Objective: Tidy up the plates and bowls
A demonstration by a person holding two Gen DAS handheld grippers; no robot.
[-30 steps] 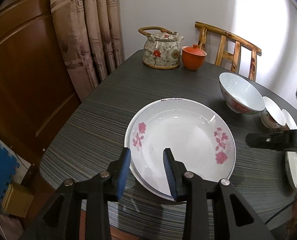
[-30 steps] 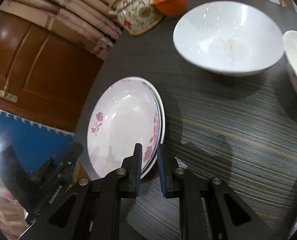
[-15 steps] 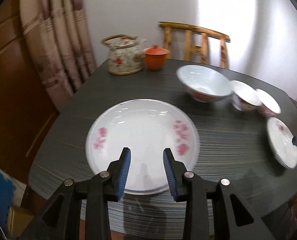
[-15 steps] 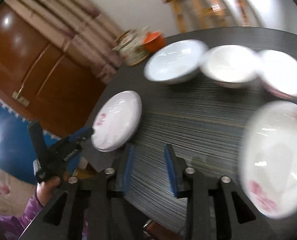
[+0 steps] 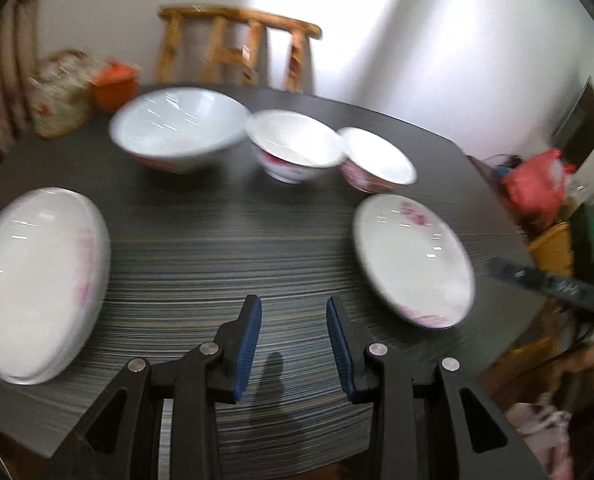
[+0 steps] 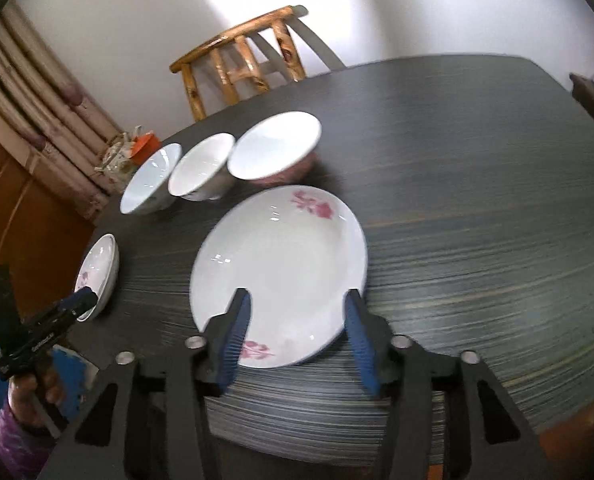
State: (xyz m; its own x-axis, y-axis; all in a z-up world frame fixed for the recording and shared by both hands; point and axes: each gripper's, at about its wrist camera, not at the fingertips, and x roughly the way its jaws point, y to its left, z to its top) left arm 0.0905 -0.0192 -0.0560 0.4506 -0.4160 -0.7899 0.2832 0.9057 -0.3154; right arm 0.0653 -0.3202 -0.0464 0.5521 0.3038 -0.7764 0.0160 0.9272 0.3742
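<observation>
Dark striped table (image 6: 477,200) carries 1 flowered plate (image 6: 281,264) directly ahead of the right gripper (image 6: 297,338), whose fingers have just been opening, empty; left gripper (image 5: 294,350) half-open, empty, farther off

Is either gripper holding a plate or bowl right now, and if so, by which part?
Nothing is held. The left gripper is open over bare table; the right gripper, whose jaws have just been opening, hovers over the single plate without touching it.

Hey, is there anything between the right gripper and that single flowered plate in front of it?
Nothing visible. The right gripper is open, jaws having just widened, straddling the near edge of the flowered plate with only bare table around. The three bowls sit beyond the plate.
</observation>
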